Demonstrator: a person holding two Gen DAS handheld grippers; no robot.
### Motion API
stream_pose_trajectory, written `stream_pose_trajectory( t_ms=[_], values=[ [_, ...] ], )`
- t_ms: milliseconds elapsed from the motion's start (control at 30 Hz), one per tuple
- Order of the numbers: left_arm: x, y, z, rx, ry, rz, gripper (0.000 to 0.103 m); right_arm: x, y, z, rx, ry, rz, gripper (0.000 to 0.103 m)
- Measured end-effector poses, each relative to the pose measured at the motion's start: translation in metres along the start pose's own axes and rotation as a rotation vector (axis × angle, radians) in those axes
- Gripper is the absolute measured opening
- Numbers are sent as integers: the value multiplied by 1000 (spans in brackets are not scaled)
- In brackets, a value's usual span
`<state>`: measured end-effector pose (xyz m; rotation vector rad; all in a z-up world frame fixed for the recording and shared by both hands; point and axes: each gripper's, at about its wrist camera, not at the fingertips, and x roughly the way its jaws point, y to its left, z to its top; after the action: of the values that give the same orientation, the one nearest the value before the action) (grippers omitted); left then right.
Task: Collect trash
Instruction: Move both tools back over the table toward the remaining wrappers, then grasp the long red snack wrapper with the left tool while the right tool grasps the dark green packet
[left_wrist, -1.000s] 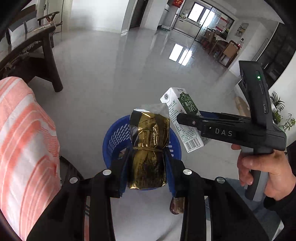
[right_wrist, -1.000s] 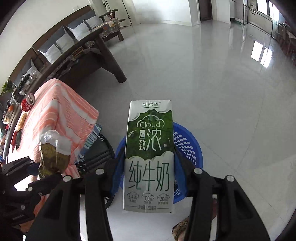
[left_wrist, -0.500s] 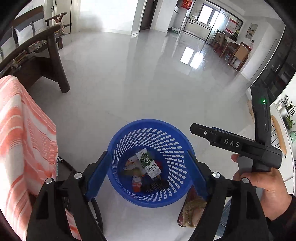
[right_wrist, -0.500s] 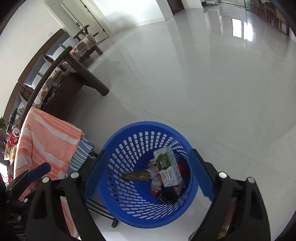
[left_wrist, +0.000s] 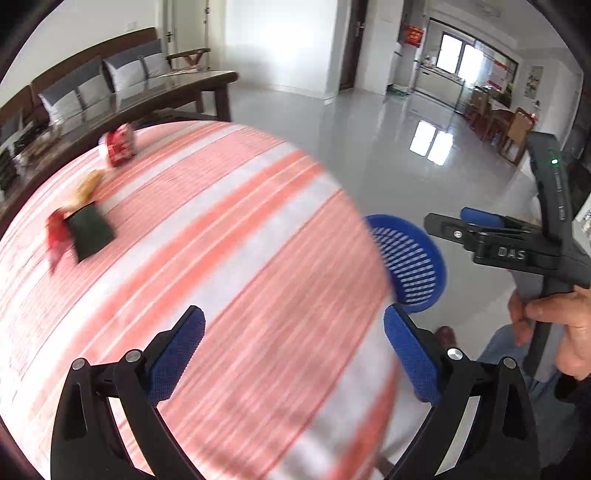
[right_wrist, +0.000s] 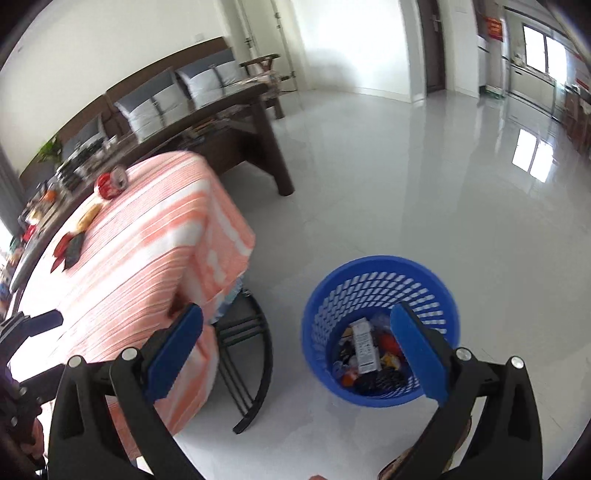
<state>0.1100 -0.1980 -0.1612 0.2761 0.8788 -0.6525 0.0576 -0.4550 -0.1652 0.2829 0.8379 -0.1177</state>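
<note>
Standing beside the table, you see what is left of the trash at its far left end: a dark green packet (left_wrist: 90, 232) with a red wrapper (left_wrist: 55, 236) touching its left side, a yellowish scrap (left_wrist: 88, 184) just beyond them, and a red can (left_wrist: 120, 146) lying on its side farthest back. The picture is smeared, so I cannot tell exactly how the packet's edges run. The left gripper (left_wrist: 293, 352) hangs over the striped tablecloth (left_wrist: 240, 258), jaws opening wide, nothing between them; the trash lies ahead and to its left, well apart. Further right, the right gripper (right_wrist: 295, 354) is also opening and empty, straddling the gap between table and blue basket (right_wrist: 380, 267), which holds a carton (right_wrist: 364, 345) and other scraps. The left hand looks nearer to the remaining trash.
</note>
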Motion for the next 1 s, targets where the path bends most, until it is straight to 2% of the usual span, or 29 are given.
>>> stream_pose_trajectory(
  t_ms=[133,233,367,467,567,667,800,900,1000],
  values=[
    [-25,64,-28,-85,9,133,96,7,84,6,-144,34,86,98],
    [-41,106,-41,-157,-4,192,96,21,137,15,-260,40,116,98],
    [-46,151,-46,-237,-12,221,96,54,194,21,-370,98,132,98],
    [-48,170,-35,-271,-34,194,96,74,223,19,-425,146,134,98],
    [-47,187,-15,-294,-73,148,96,85,235,15,-457,165,114,98],
    [-37,199,13,-294,-108,117,96,87,234,14,-449,147,118,99],
    [-2,222,46,-348,-75,77,96,86,235,12,-447,133,110,98],
    [23,237,55,-407,-35,52,89,84,235,11,-452,123,100,98],
    [40,241,59,-419,11,41,73,83,234,10,-450,122,98,98]
  ],
)
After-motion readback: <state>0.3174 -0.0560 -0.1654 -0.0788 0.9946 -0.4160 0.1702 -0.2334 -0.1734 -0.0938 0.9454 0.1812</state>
